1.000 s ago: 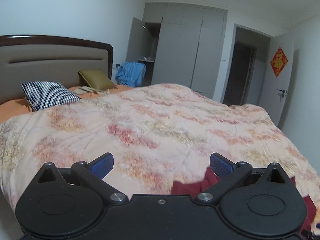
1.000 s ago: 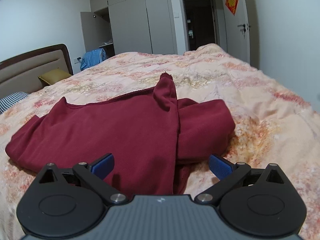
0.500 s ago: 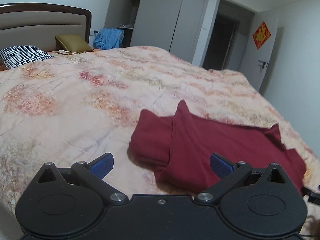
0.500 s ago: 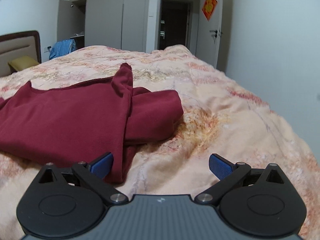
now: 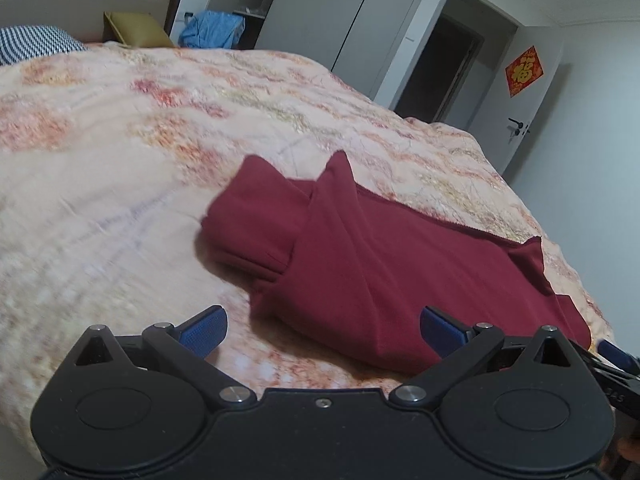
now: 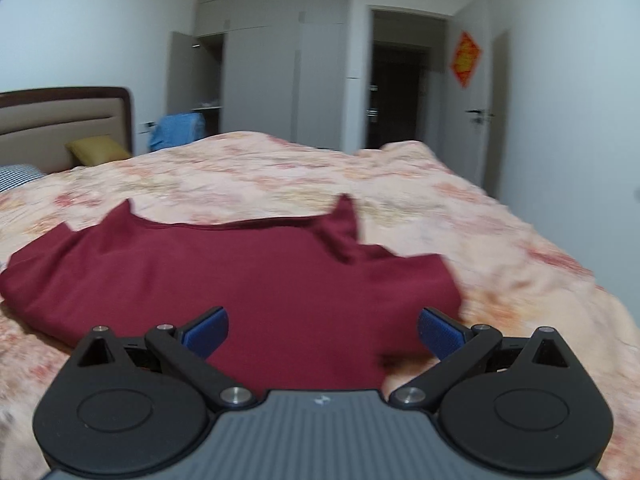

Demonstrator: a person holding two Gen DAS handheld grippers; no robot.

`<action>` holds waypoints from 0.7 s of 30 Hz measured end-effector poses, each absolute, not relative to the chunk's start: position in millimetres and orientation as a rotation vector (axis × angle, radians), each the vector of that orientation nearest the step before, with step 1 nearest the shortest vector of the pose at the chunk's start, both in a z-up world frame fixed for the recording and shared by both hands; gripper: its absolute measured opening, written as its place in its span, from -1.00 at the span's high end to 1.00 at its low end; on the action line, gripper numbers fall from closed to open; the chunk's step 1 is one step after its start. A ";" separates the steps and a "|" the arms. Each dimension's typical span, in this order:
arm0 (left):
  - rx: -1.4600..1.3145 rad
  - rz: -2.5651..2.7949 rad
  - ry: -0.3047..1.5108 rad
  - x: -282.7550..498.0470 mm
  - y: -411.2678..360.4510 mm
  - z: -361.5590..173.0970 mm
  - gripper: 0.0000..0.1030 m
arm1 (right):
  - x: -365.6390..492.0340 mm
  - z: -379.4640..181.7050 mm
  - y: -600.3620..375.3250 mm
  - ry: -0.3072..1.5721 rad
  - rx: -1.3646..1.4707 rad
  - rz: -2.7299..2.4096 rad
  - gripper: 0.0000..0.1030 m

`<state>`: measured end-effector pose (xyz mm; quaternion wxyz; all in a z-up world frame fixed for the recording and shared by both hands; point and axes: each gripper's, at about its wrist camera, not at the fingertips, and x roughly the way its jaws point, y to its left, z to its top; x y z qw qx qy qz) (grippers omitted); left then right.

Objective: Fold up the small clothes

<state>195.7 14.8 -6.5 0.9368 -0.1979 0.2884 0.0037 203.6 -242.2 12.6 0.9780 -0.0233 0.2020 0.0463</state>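
Observation:
A dark red top [image 5: 380, 264] lies flat on the floral quilt [image 5: 120, 184], with one sleeve folded over its body. It also shows in the right wrist view [image 6: 248, 276]. My left gripper [image 5: 322, 330] is open and empty, low over the quilt at the garment's near left corner. My right gripper [image 6: 322, 330] is open and empty, just above the garment's near edge. The tip of the right gripper [image 5: 618, 354] shows at the right edge of the left wrist view.
The bed has a brown headboard [image 6: 60, 120], an olive cushion [image 6: 98, 150] and a checked pillow [image 5: 36, 42]. A blue garment [image 6: 178, 130] hangs by the grey wardrobe [image 6: 280, 76]. A white door [image 5: 532, 120] stands beyond the bed's far corner.
Both grippers have swung toward the red top and come closer to it. The right one has turned left, so the garment is now centred between its fingers. Both stay open.

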 end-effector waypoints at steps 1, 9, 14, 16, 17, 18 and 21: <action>-0.419 0.006 0.598 198.0 14.7 -9.4 -0.99 | 208.7 11.8 -233.8 0.410 -0.049 0.116 -1.00; -0.512 0.024 0.610 200.3 22.2 -21.8 -0.99 | 236.8 6.2 -179.6 0.400 -0.127 0.237 -1.00; -0.543 0.049 0.606 203.7 23.0 -25.7 -0.99 | 240.4 -15.5 -163.9 0.442 -0.132 0.256 -1.00; -0.548 0.054 0.610 206.4 22.6 -27.3 -0.99 | 239.6 -25.1 -164.5 0.440 -0.109 0.250 -1.00; -0.549 0.056 0.610 207.8 22.3 -28.0 -0.99 | 239.5 -28.1 -166.6 0.439 -0.100 0.252 -1.00; -0.549 0.057 0.608 208.9 22.1 -29.3 -0.99 | 239.2 -30.1 -167.7 0.438 -0.095 0.257 -1.00; -0.536 0.073 0.605 210.6 18.8 -34.1 -0.99 | 238.1 -32.8 -172.6 0.441 -0.071 0.271 -1.00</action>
